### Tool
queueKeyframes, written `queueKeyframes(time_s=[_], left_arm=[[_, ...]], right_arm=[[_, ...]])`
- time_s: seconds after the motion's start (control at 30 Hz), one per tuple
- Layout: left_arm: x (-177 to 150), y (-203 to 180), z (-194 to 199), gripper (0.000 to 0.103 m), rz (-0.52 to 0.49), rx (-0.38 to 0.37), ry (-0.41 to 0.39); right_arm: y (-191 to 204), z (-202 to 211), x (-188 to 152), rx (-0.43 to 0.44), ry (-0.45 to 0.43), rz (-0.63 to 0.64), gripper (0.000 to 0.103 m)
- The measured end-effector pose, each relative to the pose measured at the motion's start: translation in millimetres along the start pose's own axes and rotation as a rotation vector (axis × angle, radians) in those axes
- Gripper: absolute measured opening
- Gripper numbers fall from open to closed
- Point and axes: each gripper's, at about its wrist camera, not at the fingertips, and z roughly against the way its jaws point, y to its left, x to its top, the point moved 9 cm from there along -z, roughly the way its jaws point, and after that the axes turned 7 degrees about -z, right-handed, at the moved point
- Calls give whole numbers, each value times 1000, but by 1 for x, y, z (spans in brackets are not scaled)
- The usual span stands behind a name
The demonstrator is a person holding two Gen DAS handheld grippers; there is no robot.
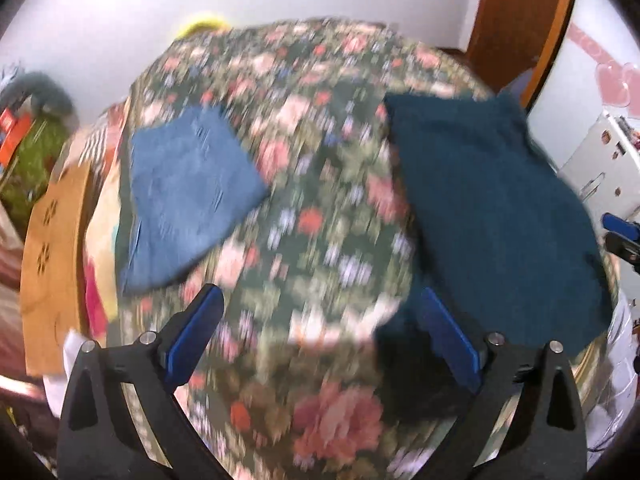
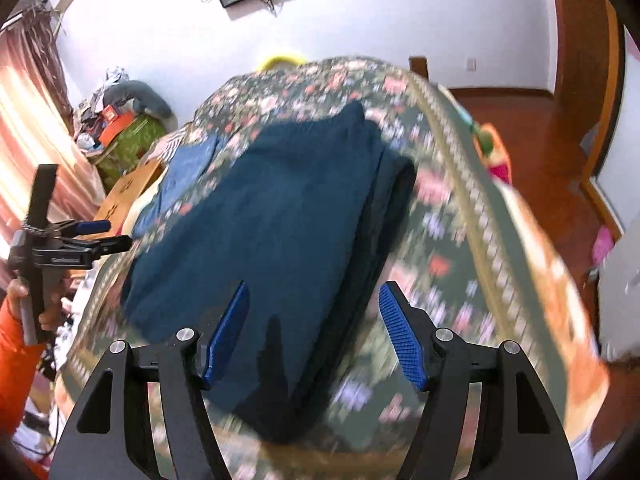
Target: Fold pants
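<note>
Teal cloth: dark teal folded pants (image 2: 280, 216), thick soft knit, lying flat on green floral bedspread (image 2: 460, 248), well toward its right long edge.
Long axis: running from near bed edge away toward far end; thick fold edge, several layers, along right side in right wrist view.
Right tool: black right gripper with blue ribbed pads (image 2: 314, 332), released, nothing pinched; hanging above near end of bundle, left pad over the cloth, right pad over bare bedspread just past the fold edge.
Left tool: black left gripper with blue pads (image 1: 324, 340), spread wide and empty; hovering over bare floral cover, its right pad over the near left corner of the teal pants (image 1: 492, 200).
Nearer hand: right, judged; bundle lies straight ahead of it, and off to the right of the left one.
Second garment: folded light blue denim piece (image 1: 184, 200), near left edge of bed, well apart from the teal bundle.
Open room: wide strip of bare bedspread between the two garments; little margin between teal bundle and right bed edge.
Stage: looks close to finished; perhaps one more fold, or a shift toward the denim.
Caution: both views blurred, contact with cloth impossible to confirm.
</note>
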Motion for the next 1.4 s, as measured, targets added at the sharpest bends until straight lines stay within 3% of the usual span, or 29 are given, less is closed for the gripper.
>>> queueKeyframes(time_s=[0.13, 0.27, 0.33, 0.47, 0.57, 0.6, 0.63, 0.67, 0.7, 0.8, 0.93, 1.17, 1.4], left_arm=[[55, -11, -13, 101, 33, -74, -71], [99, -23, -41, 100, 43, -106, -92], [117, -28, -61, 94, 32, -98, -75], [134, -41, -98, 88, 26, -125, -19], [139, -51, -121, 79, 3, -144, 17], [140, -56, -128, 69, -5, -156, 31], [140, -62, -136, 50, -10, -193, 49], [140, -68, -139, 38, -9, -237, 61], [141, -72, -142, 35, -6, -261, 75], [148, -77, -139, 26, -49, -230, 43], [161, -79, -128, 22, -74, -188, -17], [155, -88, -150, 23, -146, -88, 22], [154, -81, -104, 23, -156, -45, -23]], right_arm=[[-2, -15, 37, 6, -57, 20, 64], [-1, -37, 69, 15, -80, 70, 63], [-2, -49, 79, 22, -65, 82, 54], [-14, -81, 94, 61, -28, 46, 45], [-22, -101, 100, 87, -1, 8, 30], [-23, -105, 101, 96, 7, 2, 22], [-24, -109, 102, 106, 10, -1, 17], [-23, -110, 101, 116, 7, 12, 17], [-22, -109, 102, 114, -1, 30, 16], [-18, -99, 106, 83, -39, 112, 13], [-24, -84, 117, 51, -101, 129, 12], [-53, -124, 95, -49, 4, 101, 13], [-46, -81, 103, -139, -7, 141, 24]])
